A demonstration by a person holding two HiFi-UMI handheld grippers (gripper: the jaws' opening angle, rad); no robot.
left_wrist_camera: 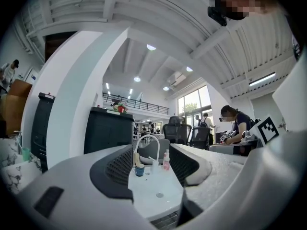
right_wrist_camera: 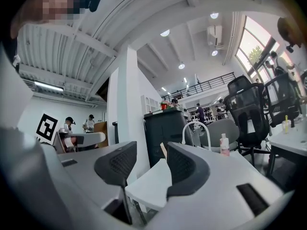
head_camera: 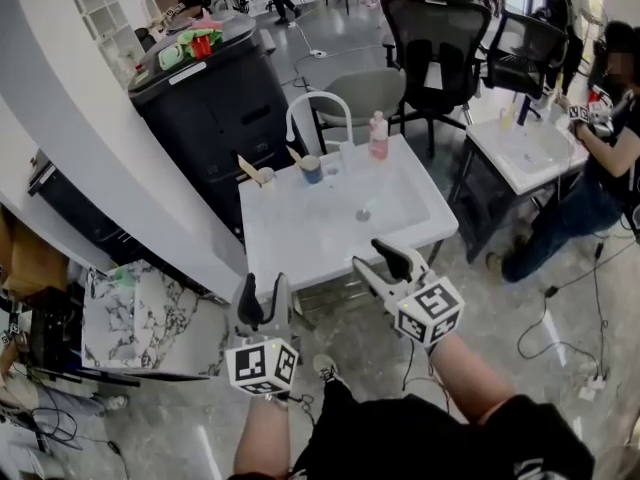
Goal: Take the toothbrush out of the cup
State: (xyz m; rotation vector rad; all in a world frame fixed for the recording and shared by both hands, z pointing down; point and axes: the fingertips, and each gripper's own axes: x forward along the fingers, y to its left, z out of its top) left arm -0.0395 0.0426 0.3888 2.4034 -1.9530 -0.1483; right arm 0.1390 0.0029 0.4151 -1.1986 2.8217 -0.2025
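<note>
A blue cup (head_camera: 311, 171) stands at the back of the white sink basin (head_camera: 400, 230), under the arched white tap (head_camera: 320, 103). A pale wooden toothbrush (head_camera: 294, 154) leans out of it to the left. The cup (left_wrist_camera: 139, 170) shows small and far off between the jaws in the left gripper view. My left gripper (head_camera: 264, 290) (left_wrist_camera: 153, 166) hangs open and empty in front of the basin's near edge. My right gripper (head_camera: 378, 260) (right_wrist_camera: 146, 169) is also open and empty, over the near right part of the rim. Both point level toward the sink.
A smaller pale cup (head_camera: 265, 176) with a wooden stick stands left of the blue one; a clear glass (head_camera: 346, 156) and pink bottle (head_camera: 378, 135) stand to its right. A black cabinet (head_camera: 215, 108) is at back left, office chairs (head_camera: 440, 28) behind. A person (head_camera: 600, 168) crouches by a second sink (head_camera: 525, 153).
</note>
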